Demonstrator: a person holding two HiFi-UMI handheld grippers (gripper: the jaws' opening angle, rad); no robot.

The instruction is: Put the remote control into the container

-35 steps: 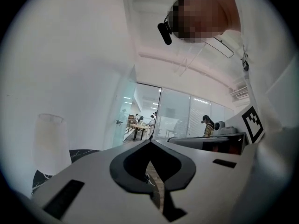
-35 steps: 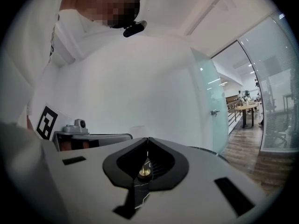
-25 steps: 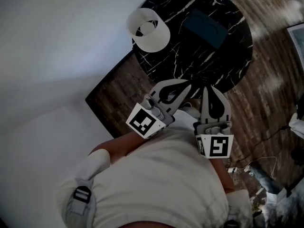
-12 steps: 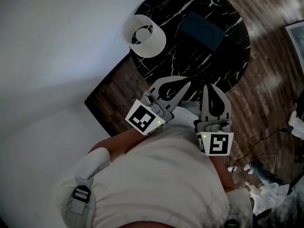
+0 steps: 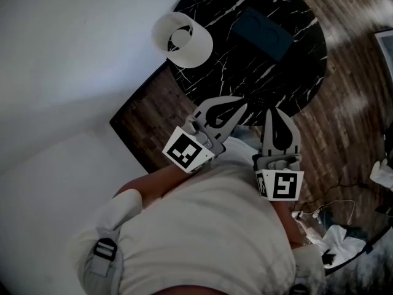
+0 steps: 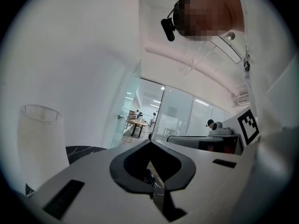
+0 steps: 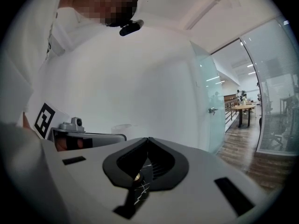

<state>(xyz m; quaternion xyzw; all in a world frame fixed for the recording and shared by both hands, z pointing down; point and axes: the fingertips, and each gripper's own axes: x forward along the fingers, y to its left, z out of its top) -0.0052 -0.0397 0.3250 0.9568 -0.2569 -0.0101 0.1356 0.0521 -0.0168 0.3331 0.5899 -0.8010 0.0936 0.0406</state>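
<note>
Barely shifted since earlier: left gripper fingers together, empty; right gripper fingers together, empty.

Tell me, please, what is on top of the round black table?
A white open container and a dark flat rectangle; the left gripper and right gripper hide the table's near edge.

I see a round black marble table, veined in white, close by a plain white wall. A dark wood-plank floor runs around it. In the left gripper view I get tall glass partitions with small ceiling lights glowing beyond. The right gripper view gives me a glass door and a far wooden table in a bright hall.
</note>
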